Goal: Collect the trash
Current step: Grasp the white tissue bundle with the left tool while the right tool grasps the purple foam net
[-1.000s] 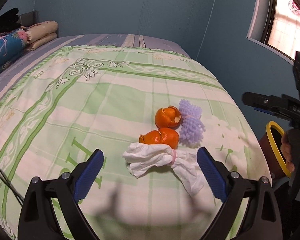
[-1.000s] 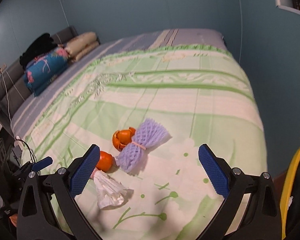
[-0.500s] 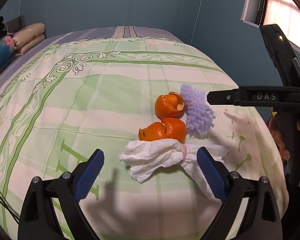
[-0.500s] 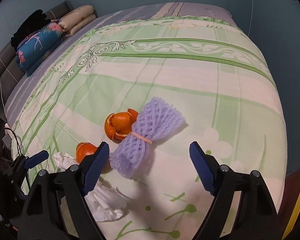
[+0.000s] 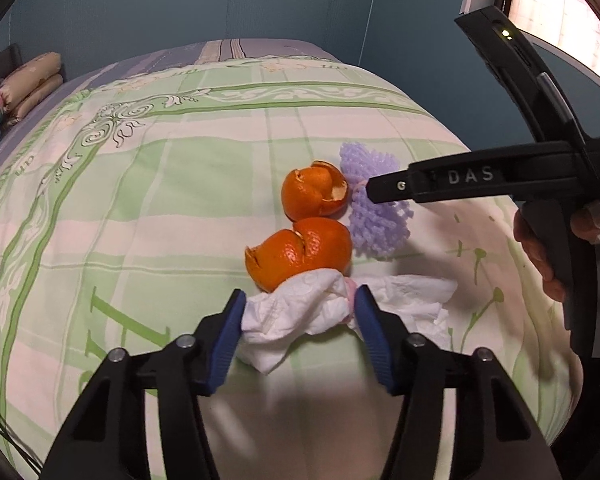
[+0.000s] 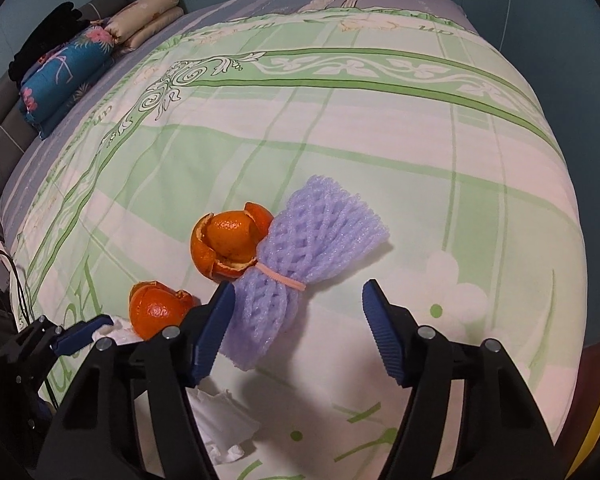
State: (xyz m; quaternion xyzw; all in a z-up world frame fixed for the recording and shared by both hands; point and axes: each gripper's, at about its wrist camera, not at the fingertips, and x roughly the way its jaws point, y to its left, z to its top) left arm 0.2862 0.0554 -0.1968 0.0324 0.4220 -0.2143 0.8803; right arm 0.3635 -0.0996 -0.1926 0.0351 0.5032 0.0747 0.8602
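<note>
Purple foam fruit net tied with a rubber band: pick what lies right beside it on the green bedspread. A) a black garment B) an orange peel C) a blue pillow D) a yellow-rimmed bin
B: the purple foam fruit net lies against an orange peel in the right wrist view.

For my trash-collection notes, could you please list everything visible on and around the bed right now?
tissue: one, white, tied at its middle, near edge of bed, between the left tool's pads
orange peels: two, orange, beyond the tissue
foam net: one, purple, banded, beside the far peel
bedspread: one, green and cream, covering the bed
pillows: stacked, beige, at the headboard
blue bundle: one, floral, beside the pillows
left tool: jaws closing, pads at the tissue
right tool: jaws closing, foam net partly between them
hand: one, holding the right tool
</note>
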